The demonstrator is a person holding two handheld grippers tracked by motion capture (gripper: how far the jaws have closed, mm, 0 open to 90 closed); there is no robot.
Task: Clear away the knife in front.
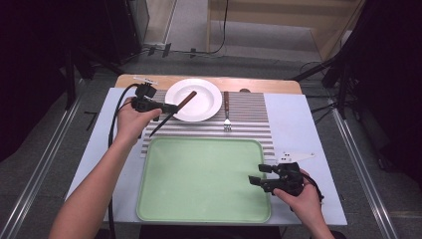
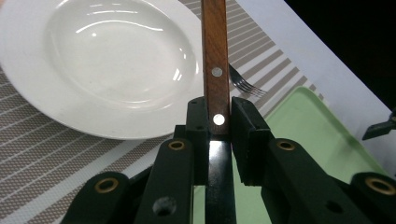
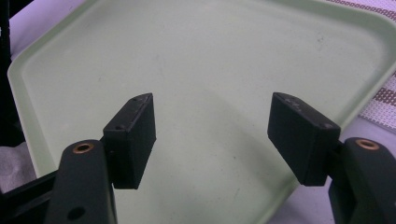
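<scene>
1. Dark room, pale desk (image 1: 298, 119): your left tongs (image 2: 218, 122) clench a knife (image 1: 175, 110) at the handle's base, lifted over the plate (image 1: 199, 89) rim.
2. Keep it level; I'd set it on the mat (image 1: 249, 117) by the fork (image 1: 226, 112), or the tray (image 1: 149, 199).
3. Left forearm reaches forward; right tongs (image 3: 210, 135) hang released over the tray.

White plate (image 1: 201, 102); green tray (image 1: 199, 179); striped mat (image 1: 251, 119)

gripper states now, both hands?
Left gripper: closed on the knife, handle over the plate.
Right gripper: open, holding nothing, above the tray.
</scene>
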